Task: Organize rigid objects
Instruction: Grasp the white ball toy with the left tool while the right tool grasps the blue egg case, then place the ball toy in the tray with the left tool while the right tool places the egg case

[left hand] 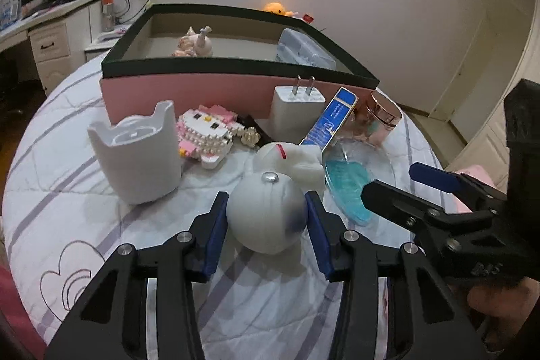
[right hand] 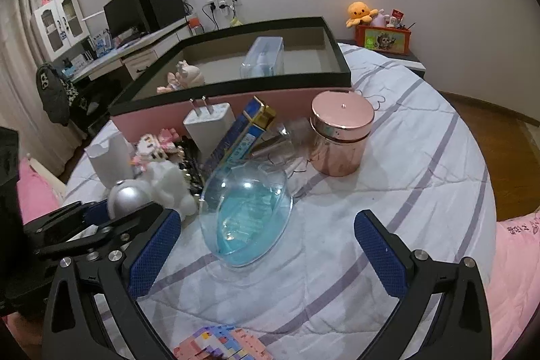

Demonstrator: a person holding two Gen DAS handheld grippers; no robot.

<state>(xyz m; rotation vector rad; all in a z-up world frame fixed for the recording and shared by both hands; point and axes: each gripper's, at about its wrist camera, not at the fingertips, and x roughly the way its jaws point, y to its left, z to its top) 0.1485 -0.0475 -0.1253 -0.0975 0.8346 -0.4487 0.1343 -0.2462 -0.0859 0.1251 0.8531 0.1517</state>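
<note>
So we've got the left gripper point(left hand: 266, 218) clamped on the round white figurine point(left hand: 266, 211), both blue pads pressing its sides, down on the striped bedspread point(left hand: 67, 191) near the middle of the clutter. Our right gripper point(right hand: 266, 255) sits wide open, nothing gripped, with the clear blue-bottomed dish point(right hand: 246, 218) lying just beyond its fingers. Farther back, the pink box point(left hand: 189, 90) holds two items.

The left gripper point(left hand: 266, 218) fills the lower centre of its own view, angled downward, blue pads clamped on a white figurine point(left hand: 270, 208); the right gripper point(right hand: 266, 245) gapes wide at lower frame, holding nothing
</note>
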